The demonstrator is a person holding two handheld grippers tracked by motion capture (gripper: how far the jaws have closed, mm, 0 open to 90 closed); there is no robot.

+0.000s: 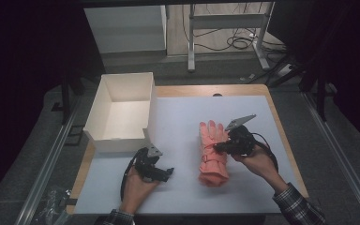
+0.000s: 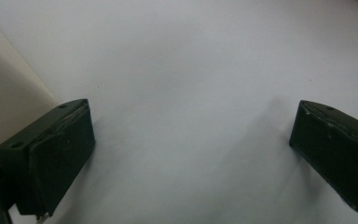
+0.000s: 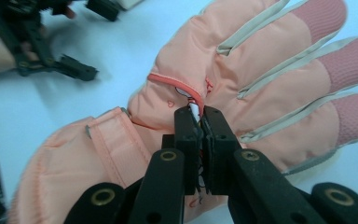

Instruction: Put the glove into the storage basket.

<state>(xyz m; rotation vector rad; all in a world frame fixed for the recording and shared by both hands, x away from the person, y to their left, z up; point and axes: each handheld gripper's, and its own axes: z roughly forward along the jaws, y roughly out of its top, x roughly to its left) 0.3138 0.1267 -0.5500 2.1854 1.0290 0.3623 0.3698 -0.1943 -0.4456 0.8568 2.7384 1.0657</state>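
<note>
- The pink ski glove [image 1: 212, 152] lies flat on the white mat [image 1: 183, 117], fingers pointing away from the person, knit cuff nearest them, well to the right of the white cardboard box [image 1: 122, 112].
- Its shell is smooth, padded peach fabric with pale grey piping between the fingers; the fingertips carry a coarser, darker pink grip weave, and a strap crosses the wrist.
- The right gripper [image 3: 200, 116] rests on the glove's back — its two black jaws are pinched together on a small white-and-red tag or loop there, with only that sliver between the pads.
- The left gripper [image 1: 161, 173] sits low over the bare mat just in front of the box, left of the glove; its blocky black jaws stand wide apart, with nothing between them.
- The box is open-topped, rectangular and matte, and stands at the mat's far left corner.
</note>
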